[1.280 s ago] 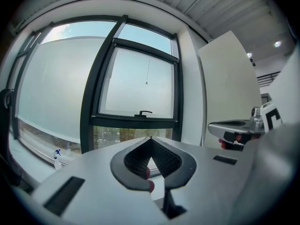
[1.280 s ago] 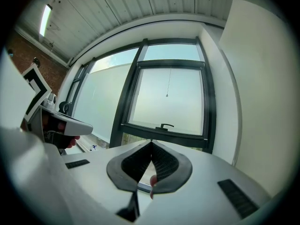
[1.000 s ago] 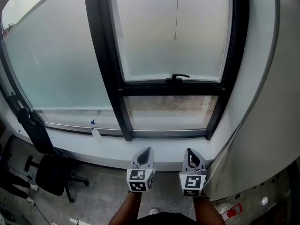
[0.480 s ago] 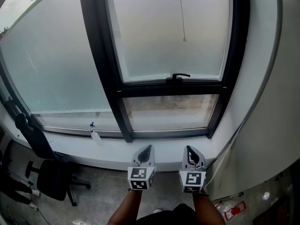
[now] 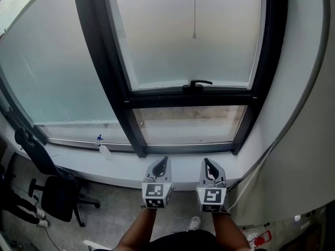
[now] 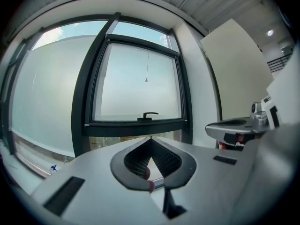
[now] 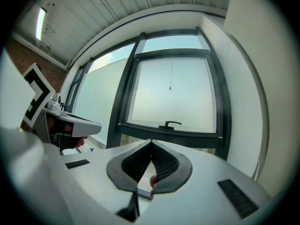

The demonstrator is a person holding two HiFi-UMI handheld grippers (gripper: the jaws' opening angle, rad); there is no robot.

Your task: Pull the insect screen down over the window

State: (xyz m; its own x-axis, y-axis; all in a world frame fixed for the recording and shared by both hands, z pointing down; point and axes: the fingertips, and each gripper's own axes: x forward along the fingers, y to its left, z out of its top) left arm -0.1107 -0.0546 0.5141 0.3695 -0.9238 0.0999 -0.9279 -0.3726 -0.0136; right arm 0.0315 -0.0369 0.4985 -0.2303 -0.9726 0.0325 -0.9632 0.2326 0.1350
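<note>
Two tongs sit low in the head view: the left tongs (image 5: 164, 162) and the right tongs (image 5: 208, 162), side by side but apart. Both are aimed over the white sill (image 5: 120, 169) at the window (image 5: 157, 46). We record a thin pull cord (image 5: 194, 9) hanging in front of the upper pane. Its long axis is vertical, and its free end, a small bead, points straight down. That end stops well above the black handle (image 5: 198, 82) on the sash's lower rail. We cannot make out the insect screen itself; only its cord shows, pale and taut-looking against the frosted grey glass. A spray bottle (image 5: 104, 149) lies on the sill to the left, and an office chair (image 5: 56, 196) stands on the floor below.

In the left gripper view, the left tongs (image 6: 150, 138) are closed tip to tip, with the ribbed dark pads meeting and nothing gripped. The cord (image 6: 147, 64) hangs upright in the middle of the pane, above the handle (image 6: 150, 114). The right tongs show at the right edge.

In the right gripper view, the right tongs (image 7: 151, 142) are likewise closed on nothing. The cord (image 7: 171, 74) again hangs vertical with its bead lowest, above the handle (image 7: 171, 124). It is well apart from both tongs.
</note>
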